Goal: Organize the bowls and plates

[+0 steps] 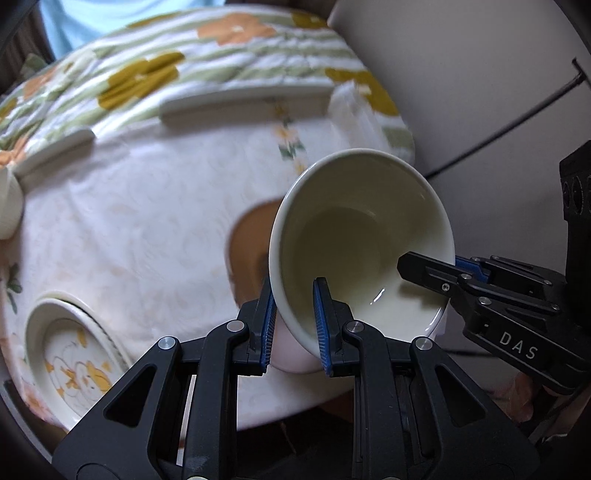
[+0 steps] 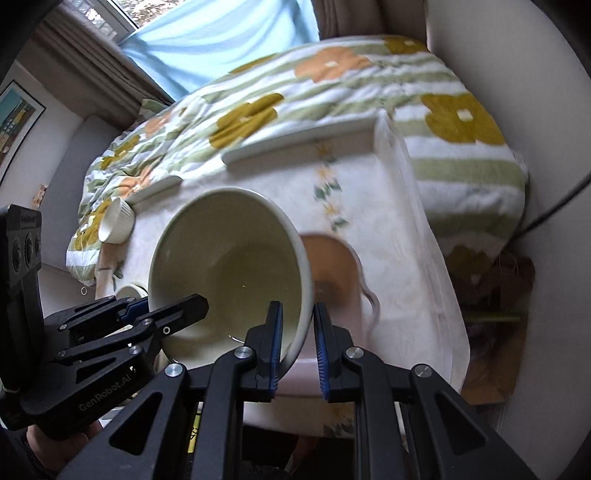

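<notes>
One cream bowl [image 1: 360,236], held in the air over the bench [image 1: 129,229], gripped on opposite sides of its rim by both grippers. Left gripper [image 1: 293,325] pinches the bowl wall at the rim, one blue pad inside, one outside. Right gripper [image 2: 297,349] does the same on the other side of the rim; in the left wrist view it comes in from the right edge [image 1: 436,267], one finger inside the bowl.

Bowl is tilted, not level: mouth faces both cameras, base points away and down toward the bench. It is round, so no long axis; its centre axis leans steeply. Inside looks empty and glossy.

Bench carries a white floral cloth. Count on it: one patterned plate [image 1: 70,354] with orange and yellow motifs at lower left of the left wrist view, lying flat; one small ribbed white ramekin [image 2: 116,225] near the far left edge, tipped on its side, mouth toward the camera; one brown round dish [image 2: 328,266] just behind and under the held bowl, blurred, kind unclear. Two pale flat bars [image 2: 299,146] lie along the far bench edge.

Behind the bench, a flowered green-striped blanket [image 2: 332,96] and a light blue curtain [image 2: 221,33].
</notes>
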Action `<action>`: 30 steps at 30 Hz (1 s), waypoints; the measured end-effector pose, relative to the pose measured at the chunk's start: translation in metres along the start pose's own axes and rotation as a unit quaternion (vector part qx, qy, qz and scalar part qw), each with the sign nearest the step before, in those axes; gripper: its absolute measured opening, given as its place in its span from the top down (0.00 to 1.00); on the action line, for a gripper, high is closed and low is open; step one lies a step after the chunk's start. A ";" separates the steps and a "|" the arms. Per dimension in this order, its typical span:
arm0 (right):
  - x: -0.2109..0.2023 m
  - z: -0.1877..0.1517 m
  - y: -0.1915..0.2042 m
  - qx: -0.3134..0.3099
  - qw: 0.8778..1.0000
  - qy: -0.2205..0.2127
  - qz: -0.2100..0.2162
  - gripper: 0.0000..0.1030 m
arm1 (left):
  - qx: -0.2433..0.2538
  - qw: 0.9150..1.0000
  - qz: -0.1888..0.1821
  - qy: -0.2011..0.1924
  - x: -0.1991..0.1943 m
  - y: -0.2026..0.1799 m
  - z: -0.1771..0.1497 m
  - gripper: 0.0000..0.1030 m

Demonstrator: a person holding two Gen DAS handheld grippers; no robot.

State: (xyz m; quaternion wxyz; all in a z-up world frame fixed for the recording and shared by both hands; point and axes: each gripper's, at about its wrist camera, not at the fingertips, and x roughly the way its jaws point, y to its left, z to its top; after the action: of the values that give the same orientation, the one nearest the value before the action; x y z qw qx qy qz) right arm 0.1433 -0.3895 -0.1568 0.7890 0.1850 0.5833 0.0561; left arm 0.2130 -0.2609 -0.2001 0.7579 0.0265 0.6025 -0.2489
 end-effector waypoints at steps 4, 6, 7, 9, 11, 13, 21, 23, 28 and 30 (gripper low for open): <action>0.018 -0.010 -0.009 0.016 1.000 0.015 -0.007 0.85 | 0.024 0.999 0.016 0.029 0.028 -0.004 -0.004 0.83; 0.027 -0.013 -0.011 0.015 1.000 0.018 -0.018 0.85 | 0.037 0.998 0.030 0.036 0.040 -0.004 -0.005 0.83; 0.032 -0.014 -0.014 0.017 0.999 0.020 -0.022 0.85 | 0.042 0.998 0.033 0.039 0.044 -0.002 -0.005 0.83; 0.041 -0.016 -0.017 0.026 0.999 0.026 -0.026 0.85 | 0.049 0.997 0.038 0.046 0.051 -0.001 -0.005 0.83; 0.048 -0.018 -0.020 0.034 0.999 0.032 -0.027 0.85 | 0.060 0.996 0.046 0.046 0.057 -0.001 -0.005 0.83; 0.053 -0.020 -0.022 0.039 0.998 0.034 -0.030 0.85 | 0.073 0.995 0.057 0.046 0.060 -0.004 -0.004 0.83; 0.059 -0.020 -0.022 0.052 0.997 0.034 -0.041 0.85 | 0.109 0.990 0.079 0.039 0.069 -0.005 0.001 0.83; 0.060 -0.021 -0.021 0.054 0.997 0.035 -0.043 0.85 | 0.113 0.990 0.080 0.038 0.069 -0.006 0.002 0.83; 0.061 -0.021 -0.021 0.061 0.996 0.038 -0.046 0.85 | 0.117 0.989 0.078 0.039 0.071 -0.006 0.004 0.83; 0.060 -0.021 -0.021 0.064 0.996 0.039 -0.047 0.85 | 0.118 0.989 0.078 0.039 0.070 -0.006 0.004 0.83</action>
State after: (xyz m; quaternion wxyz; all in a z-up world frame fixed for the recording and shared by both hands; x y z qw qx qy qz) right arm 0.1393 -0.3858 -0.2238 0.7542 0.2048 0.6238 -0.0111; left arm 0.2243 -0.2915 -0.2620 0.7424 0.1720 0.5941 -0.2573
